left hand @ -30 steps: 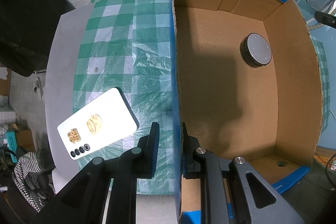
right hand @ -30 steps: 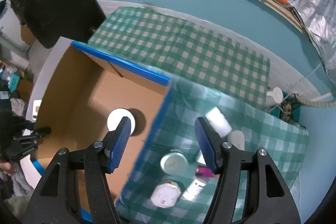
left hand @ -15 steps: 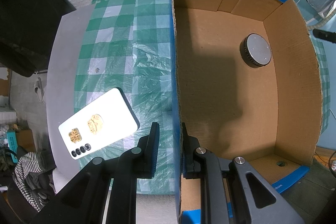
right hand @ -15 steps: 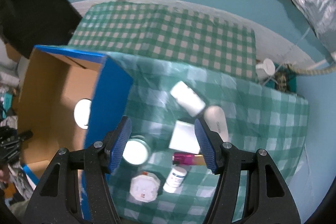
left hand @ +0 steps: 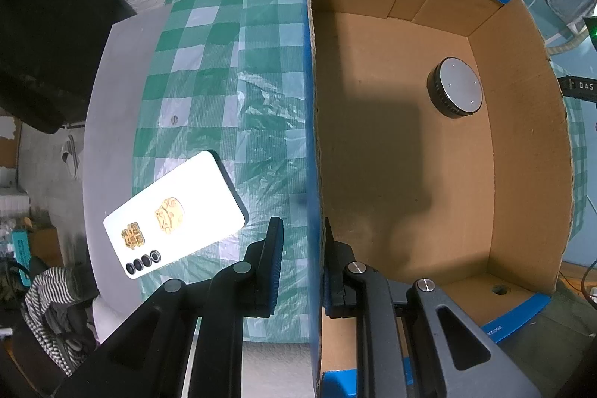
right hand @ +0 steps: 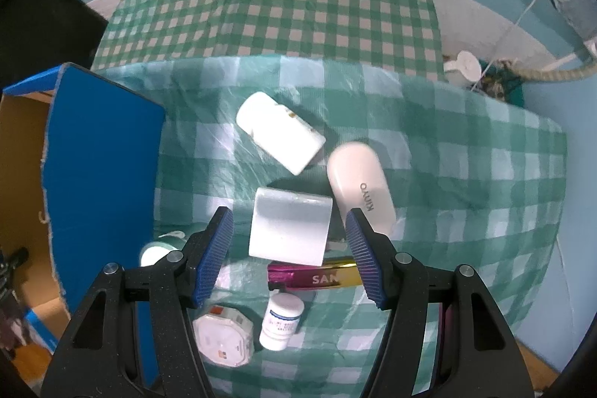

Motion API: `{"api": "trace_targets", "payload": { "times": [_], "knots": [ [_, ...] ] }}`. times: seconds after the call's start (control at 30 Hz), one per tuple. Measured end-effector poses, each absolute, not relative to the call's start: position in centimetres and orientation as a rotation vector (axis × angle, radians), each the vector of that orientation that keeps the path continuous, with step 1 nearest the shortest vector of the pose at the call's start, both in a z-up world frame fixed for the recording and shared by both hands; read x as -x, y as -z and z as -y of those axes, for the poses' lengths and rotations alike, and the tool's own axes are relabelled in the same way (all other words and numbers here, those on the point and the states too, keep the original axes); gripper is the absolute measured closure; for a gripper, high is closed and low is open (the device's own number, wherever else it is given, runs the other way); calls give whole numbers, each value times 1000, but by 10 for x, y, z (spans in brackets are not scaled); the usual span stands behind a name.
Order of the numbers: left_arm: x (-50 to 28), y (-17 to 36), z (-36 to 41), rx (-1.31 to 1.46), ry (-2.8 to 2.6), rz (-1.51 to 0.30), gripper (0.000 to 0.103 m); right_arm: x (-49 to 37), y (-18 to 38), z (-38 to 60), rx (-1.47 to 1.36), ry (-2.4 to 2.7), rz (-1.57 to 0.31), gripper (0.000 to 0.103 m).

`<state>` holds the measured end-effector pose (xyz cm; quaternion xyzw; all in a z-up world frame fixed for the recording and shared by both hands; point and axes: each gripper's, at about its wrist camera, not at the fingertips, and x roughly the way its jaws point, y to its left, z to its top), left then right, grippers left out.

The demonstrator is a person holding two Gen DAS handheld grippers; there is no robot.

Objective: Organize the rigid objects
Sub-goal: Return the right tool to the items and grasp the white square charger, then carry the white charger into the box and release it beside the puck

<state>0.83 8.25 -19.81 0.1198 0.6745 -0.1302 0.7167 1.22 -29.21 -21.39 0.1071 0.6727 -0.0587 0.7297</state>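
My left gripper (left hand: 299,263) is shut on the left wall of the cardboard box (left hand: 311,137), one finger outside and one inside. A round black and grey puck (left hand: 456,93) lies inside on the box floor. My right gripper (right hand: 289,254) is open and empty, above a white square block (right hand: 289,226) that lies between its fingers. Around it lie a white bottle on its side (right hand: 280,133), a white oval case (right hand: 362,193), a pink and gold bar (right hand: 317,276), a small white pill bottle (right hand: 281,321), a white octagonal container (right hand: 222,340) and a round tin (right hand: 162,247). The box's blue outer wall (right hand: 100,174) is at the left.
A white phone (left hand: 173,215) lies face down on the green checked cloth (left hand: 231,92), left of the box. A black object (left hand: 48,25) fills the far left. A small white cup (right hand: 464,66) and a rope (right hand: 552,73) sit past the table's far right edge.
My right gripper has swung right, away from the box, and come down over the loose objects, which now look larger. My left gripper still holds the box wall.
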Motion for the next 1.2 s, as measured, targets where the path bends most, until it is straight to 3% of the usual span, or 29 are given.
{"api": "trace_targets", "payload": {
  "times": [0.73, 0.9, 1.2],
  "knots": [
    [-6, 198, -85, -263, 284, -1493, 86, -18, 255, 289, -266, 150, -1549, 40],
    [-6, 201, -84, -263, 284, -1496, 86, -19, 254, 289, -271, 157, -1541, 50],
    [-6, 201, -84, -261, 283, -1497, 86, -19, 253, 286, -220, 160, -1522, 53]
  ]
}}
